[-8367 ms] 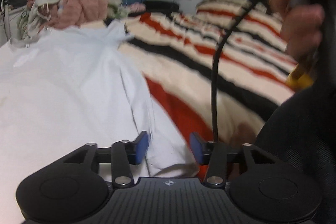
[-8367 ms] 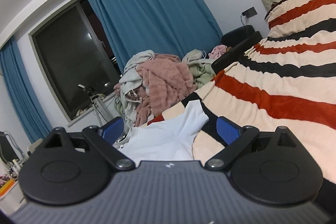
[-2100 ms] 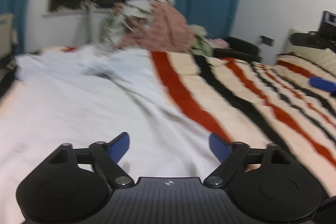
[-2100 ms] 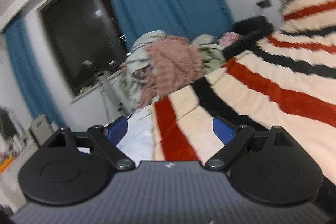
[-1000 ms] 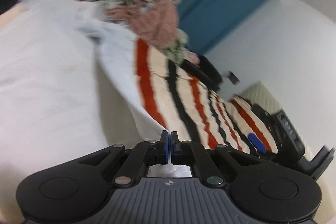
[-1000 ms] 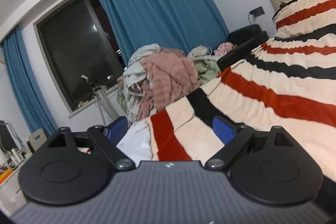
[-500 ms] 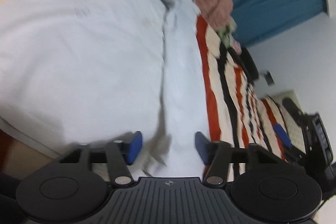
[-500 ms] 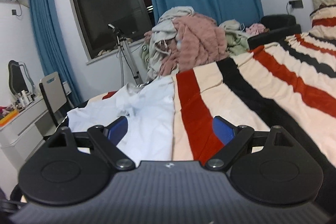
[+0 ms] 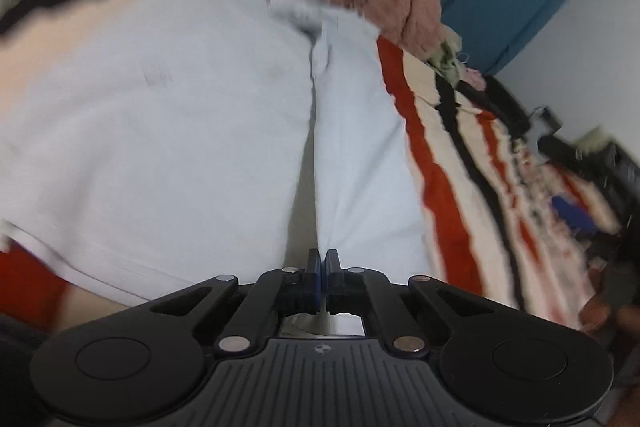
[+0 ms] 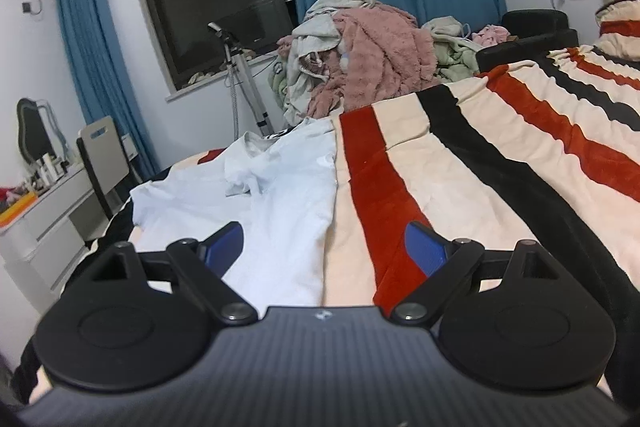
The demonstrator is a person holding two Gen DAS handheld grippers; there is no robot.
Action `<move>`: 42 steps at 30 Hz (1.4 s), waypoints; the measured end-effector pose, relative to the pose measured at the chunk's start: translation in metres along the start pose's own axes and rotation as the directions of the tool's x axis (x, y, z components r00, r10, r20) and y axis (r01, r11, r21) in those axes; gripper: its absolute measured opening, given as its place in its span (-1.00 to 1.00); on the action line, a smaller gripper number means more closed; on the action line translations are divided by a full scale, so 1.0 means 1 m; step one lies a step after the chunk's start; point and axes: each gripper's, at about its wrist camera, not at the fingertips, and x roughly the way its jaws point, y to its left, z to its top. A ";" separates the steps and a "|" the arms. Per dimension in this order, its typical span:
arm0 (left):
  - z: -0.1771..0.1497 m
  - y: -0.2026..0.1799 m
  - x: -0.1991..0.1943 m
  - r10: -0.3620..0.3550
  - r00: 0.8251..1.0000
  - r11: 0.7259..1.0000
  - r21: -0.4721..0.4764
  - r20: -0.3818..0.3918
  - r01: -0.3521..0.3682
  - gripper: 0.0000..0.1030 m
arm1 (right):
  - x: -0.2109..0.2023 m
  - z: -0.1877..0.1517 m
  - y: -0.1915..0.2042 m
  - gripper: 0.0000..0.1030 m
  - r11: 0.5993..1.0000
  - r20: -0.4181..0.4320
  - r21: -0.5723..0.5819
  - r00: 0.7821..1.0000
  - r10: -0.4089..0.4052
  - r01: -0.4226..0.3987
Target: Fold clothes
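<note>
A white T-shirt [image 9: 180,115] lies spread on the striped bed, its right side folded in along a lengthwise crease. My left gripper [image 9: 322,269] is shut on the shirt's near hem at the foot of that crease. In the right wrist view the same white T-shirt [image 10: 280,195] lies ahead and to the left. My right gripper [image 10: 323,245] hovers open above the blanket just right of the shirt's edge, with nothing between its fingers.
The red, black and cream striped blanket [image 10: 500,163] covers the bed. A heap of clothes [image 10: 360,55] with a pink fleece sits at the far end. A tripod [image 10: 240,75], a chair [image 10: 100,155] and a dresser [image 10: 36,211] stand left of the bed.
My left gripper went from open to shut on the shirt's near hem. The right gripper dropped lower and nearer the shirt's right edge, still open.
</note>
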 end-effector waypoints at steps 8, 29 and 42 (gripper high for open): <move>-0.003 -0.027 -0.031 0.001 0.998 0.995 0.102 0.068 -0.008 0.19 | -0.019 -0.006 0.022 0.73 0.997 0.018 -0.063 0.999 0.035 -0.033; 0.105 -0.080 -0.230 0.151 0.947 0.972 0.134 0.283 -0.194 0.99 | -0.082 0.094 0.109 0.73 0.986 -0.008 -0.113 0.992 0.123 -0.123; 0.161 0.025 -0.086 0.278 0.918 0.958 -0.017 0.283 -0.285 0.98 | 0.112 0.092 0.184 0.72 0.910 -0.163 -0.379 0.980 0.117 -0.172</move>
